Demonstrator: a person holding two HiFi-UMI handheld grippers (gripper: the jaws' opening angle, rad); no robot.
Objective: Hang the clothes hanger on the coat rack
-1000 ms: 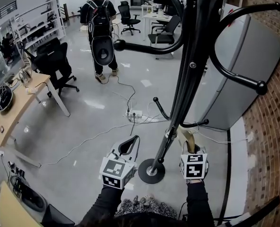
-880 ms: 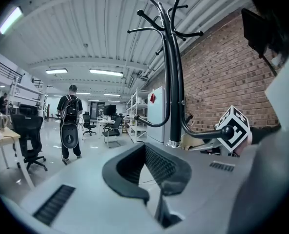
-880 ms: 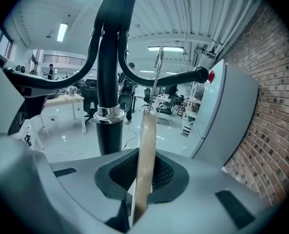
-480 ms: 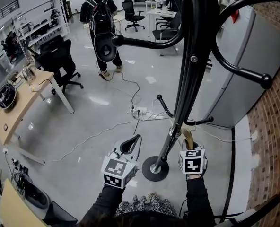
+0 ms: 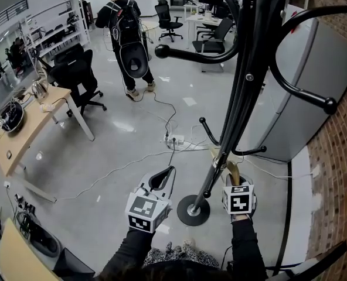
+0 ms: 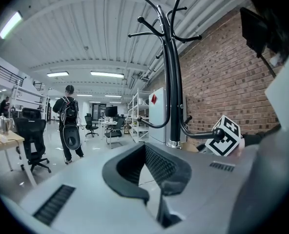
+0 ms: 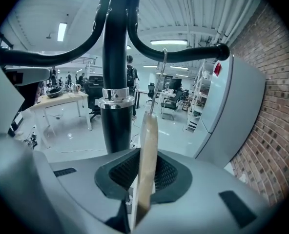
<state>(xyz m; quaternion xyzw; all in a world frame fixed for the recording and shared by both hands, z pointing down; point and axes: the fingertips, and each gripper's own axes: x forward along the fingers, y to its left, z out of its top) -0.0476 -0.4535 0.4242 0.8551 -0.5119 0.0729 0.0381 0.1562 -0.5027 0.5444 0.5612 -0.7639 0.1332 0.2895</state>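
Right gripper (image 7: 143, 177): fingers clenched on wooden clothes hanger (image 7: 147, 135) | hanger upright, just beside coat rack (image 7: 115, 126) pole, wire hook up near a lower arm | left gripper (image 6: 154, 172): fingers pressed together, nothing between | cubes carry square black-white markers

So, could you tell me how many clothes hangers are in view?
1: the wooden clothes hanger, between the right gripper's fingers, beside the coat rack's pole. No others show.
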